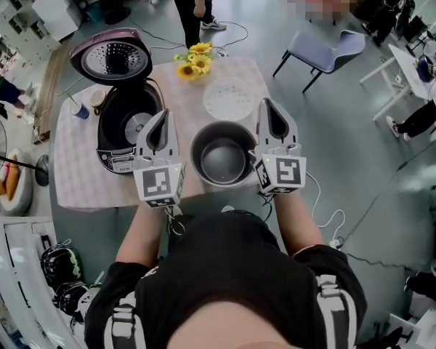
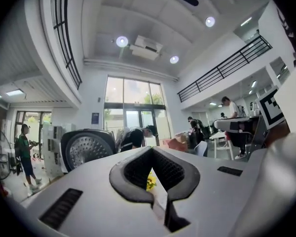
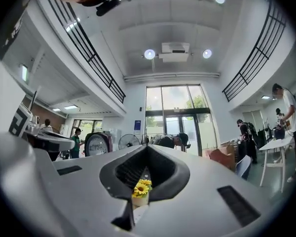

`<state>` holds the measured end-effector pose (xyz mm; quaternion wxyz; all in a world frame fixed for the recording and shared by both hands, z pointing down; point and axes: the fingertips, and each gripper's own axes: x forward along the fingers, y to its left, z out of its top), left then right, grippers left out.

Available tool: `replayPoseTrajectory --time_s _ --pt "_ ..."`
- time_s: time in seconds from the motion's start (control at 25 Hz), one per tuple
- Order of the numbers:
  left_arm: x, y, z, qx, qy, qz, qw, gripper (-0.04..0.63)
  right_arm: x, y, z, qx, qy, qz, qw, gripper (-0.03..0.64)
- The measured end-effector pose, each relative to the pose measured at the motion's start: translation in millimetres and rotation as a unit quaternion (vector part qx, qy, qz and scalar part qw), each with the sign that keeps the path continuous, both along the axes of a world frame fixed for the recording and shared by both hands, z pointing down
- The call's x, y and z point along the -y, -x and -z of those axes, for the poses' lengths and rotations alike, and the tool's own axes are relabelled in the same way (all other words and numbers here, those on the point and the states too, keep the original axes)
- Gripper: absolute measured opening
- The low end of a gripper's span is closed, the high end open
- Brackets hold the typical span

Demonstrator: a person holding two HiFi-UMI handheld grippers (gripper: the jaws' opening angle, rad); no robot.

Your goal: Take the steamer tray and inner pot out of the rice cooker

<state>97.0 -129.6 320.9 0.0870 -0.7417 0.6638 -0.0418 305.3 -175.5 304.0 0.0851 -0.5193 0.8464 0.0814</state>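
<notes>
My left gripper (image 1: pixel 158 126) and right gripper (image 1: pixel 272 118): fingers clenched, empty. Inner pot (image 1: pixel 223 164) on counter (image 1: pixel 76 173) looks rigid, slick, fairly heavy; I'd take opposite rim edges.

Inner pot (image 1: pixel 223 160), steamer tray (image 1: pixel 229 99) beside open rice cooker (image 1: pixel 115 157).

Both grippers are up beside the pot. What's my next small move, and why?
Probably just draw the left gripper and right gripper back and stop. Their jaws are shut on nothing, the rice cooker looks empty, the inner pot stands on the table, and the steamer tray lies beyond it.
</notes>
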Motion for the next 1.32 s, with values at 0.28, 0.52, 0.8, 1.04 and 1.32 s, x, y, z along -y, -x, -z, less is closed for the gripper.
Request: replayPoseTrajectory --time_s 0.28,0.52,0.8,1.04,1.32 --pt "-4.2 1.1 -1.7 -0.016 0.008 -0.001 0.9998 0.003 -11.4 18.8 1.0 -0.004 0.004 0.029 1.0 -0.003" --pt "-2.4 3.5 -7.6 -0.054 0.033 -0.017 0.9978 0.003 -11.2 30.0 1.3 -0.019 0.005 0.043 0.999 -0.003" --pt "0.9 3.5 -6.7 -0.036 0.035 -0.025 0.9984 0.003 -8.8 37.1 -2.2 -0.023 0.014 0.045 0.999 -0.003" --pt "6.9 5.5 -11.8 -0.063 0.048 -0.029 0.9965 0.003 -5.7 34.7 -5.1 -0.024 0.018 0.037 0.999 -0.003" --pt "8.2 4.0 -13.5 -0.066 0.05 -0.027 0.9962 0.003 -3.6 29.3 -12.2 -0.028 0.038 0.028 0.998 -0.003"
